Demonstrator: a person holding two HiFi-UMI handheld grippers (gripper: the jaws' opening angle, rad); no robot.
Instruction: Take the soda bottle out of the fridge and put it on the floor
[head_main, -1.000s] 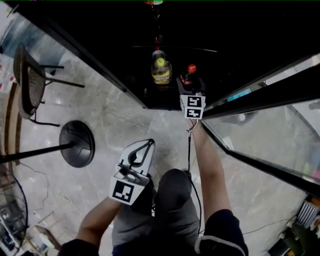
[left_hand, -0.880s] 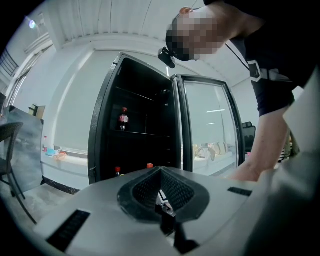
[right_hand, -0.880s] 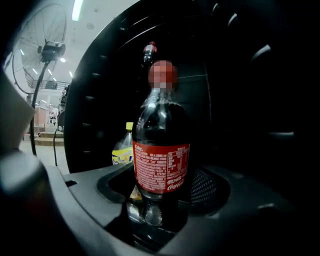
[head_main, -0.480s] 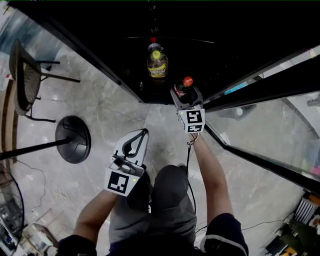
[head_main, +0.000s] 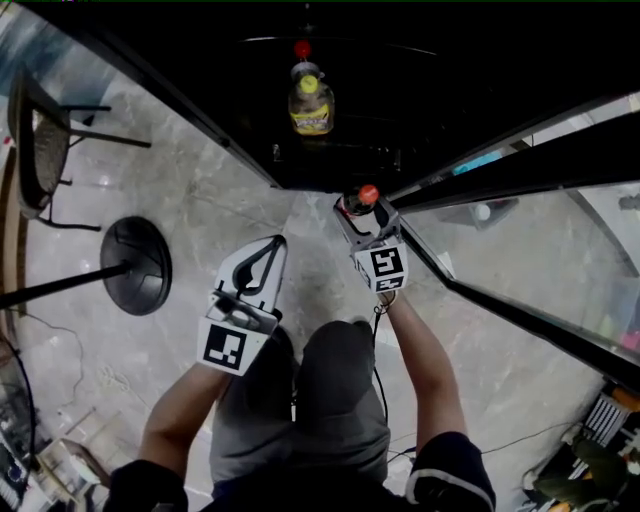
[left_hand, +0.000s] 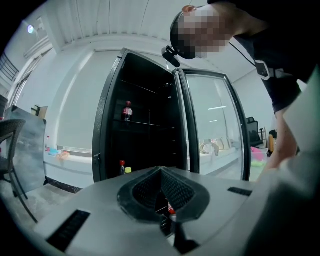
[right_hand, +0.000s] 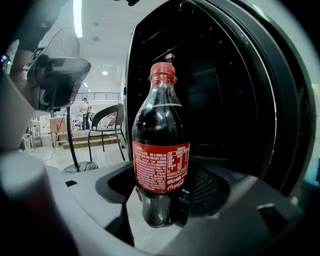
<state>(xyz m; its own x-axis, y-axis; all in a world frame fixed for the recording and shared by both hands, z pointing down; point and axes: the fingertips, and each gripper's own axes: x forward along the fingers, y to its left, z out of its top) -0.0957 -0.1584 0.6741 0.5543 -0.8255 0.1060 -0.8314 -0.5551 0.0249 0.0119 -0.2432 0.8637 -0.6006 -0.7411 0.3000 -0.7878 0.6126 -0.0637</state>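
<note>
The right gripper (right_hand: 159, 202), jaws spread wide, clamps the lower body of an upright clear-plastic soda bottle (right_hand: 160, 145) of dark cola, red-capped, its red label carrying white Coca-Cola script, just outside the open black fridge (head_main: 420, 90) above the glossy marbled floor (head_main: 200, 200), while the left gripper (head_main: 275, 245) hangs pinched together, empty.

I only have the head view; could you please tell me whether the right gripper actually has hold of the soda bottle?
Observer: Yes, the soda bottle stands upright in the right gripper, whose jaws press its lower body below the red label.
Operator: Thanks. Does the left gripper carry anything?
Observer: No, its jaws are together, with nothing between them.
Operator: Is anything on the upper shelves of the fridge?
Observer: One dark, red-capped bottle.
</note>
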